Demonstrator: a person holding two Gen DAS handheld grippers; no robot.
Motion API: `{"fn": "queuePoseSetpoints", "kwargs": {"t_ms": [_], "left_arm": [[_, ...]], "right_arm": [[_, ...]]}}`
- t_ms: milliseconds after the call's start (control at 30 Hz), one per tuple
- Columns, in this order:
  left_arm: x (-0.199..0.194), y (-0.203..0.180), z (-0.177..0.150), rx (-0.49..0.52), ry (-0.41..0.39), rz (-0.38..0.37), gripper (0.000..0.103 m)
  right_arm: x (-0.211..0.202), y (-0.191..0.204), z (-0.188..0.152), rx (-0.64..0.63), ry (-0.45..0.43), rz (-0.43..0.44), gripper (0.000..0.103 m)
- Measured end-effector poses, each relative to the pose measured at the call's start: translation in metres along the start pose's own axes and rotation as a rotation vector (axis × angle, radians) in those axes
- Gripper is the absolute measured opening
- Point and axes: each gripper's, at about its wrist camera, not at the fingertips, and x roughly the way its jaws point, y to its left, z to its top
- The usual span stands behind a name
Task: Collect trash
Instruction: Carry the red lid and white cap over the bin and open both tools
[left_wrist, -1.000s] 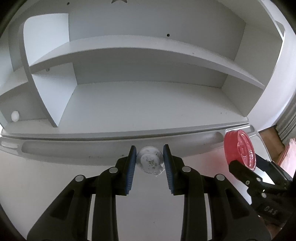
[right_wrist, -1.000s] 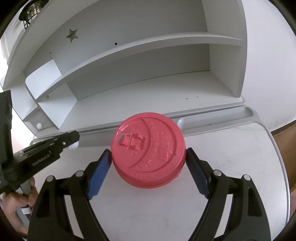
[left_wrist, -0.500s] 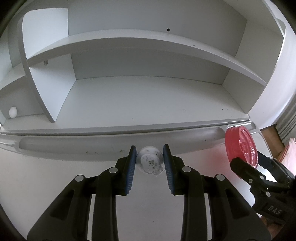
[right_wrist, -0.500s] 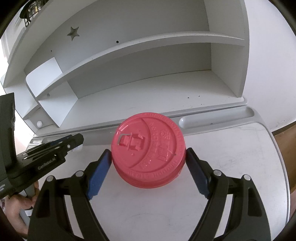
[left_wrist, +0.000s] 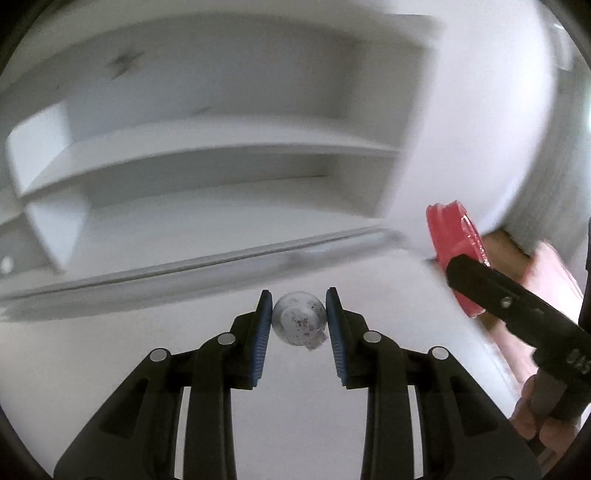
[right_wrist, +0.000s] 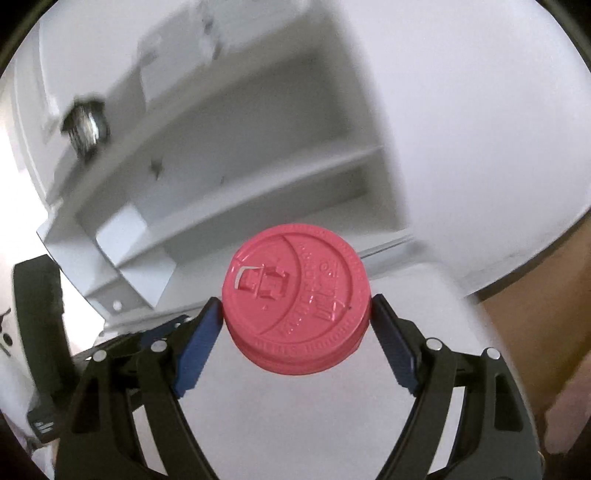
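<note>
- Far left: white shelf unit (left_wrist: 207, 155), blurred, standing at the back of the white desk (left_wrist: 295, 424).
- Centre left: left gripper (left_wrist: 299, 325) clamped on a small speckled white cap (left_wrist: 298, 324), pads pressing both sides, clear of the desk.
- Right: right gripper (right_wrist: 296, 310) clenched across a pink cup lid (right_wrist: 295, 295), likewise lifted.
- Step in hand, by judgement: carrying both pieces of trash away.
- Next move: finding a bin, none in view, then releasing over it.
</note>
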Motion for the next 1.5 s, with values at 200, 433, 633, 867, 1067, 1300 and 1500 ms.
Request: {"fn": "queuePoseSetpoints", "kwargs": {"t_ms": [200,433,633,867,1067,1300,1500], "left_arm": [[-0.033,-0.155,-0.026,0.184,-0.03,-0.274,0.029],[-0.041,-0.318,-0.122,0.382,0.126,-0.531,0.029],[0.015,-0.384,-0.2,0.451,0.363,-0.531,0.029],[0.167,-0.385,-0.287,0.472,0.68,-0.315,0.029],[0.217,-0.382,-0.319,0.393,0.85,-0.303,0.029],[0.226,-0.376,-0.329,0.348,0.885,-0.32,0.029],[0.217,-0.388,-0.332,0.365,0.809,-0.331,0.096]], "right_arm": [[-0.165,-0.102,-0.01,0.121,-0.166,-0.218,0.079],[-0.255,-0.241,-0.101,0.414,-0.078,-0.396,0.079],[-0.25,-0.353,-0.201,0.715,0.08,-0.419,0.079],[-0.17,-0.427,-0.297,0.969,0.344,-0.383,0.078],[-0.139,-0.442,-0.339,1.074,0.457,-0.32,0.078],[-0.138,-0.443,-0.343,1.097,0.455,-0.36,0.079],[-0.143,-0.452,-0.346,1.106,0.449,-0.397,0.094]]}}
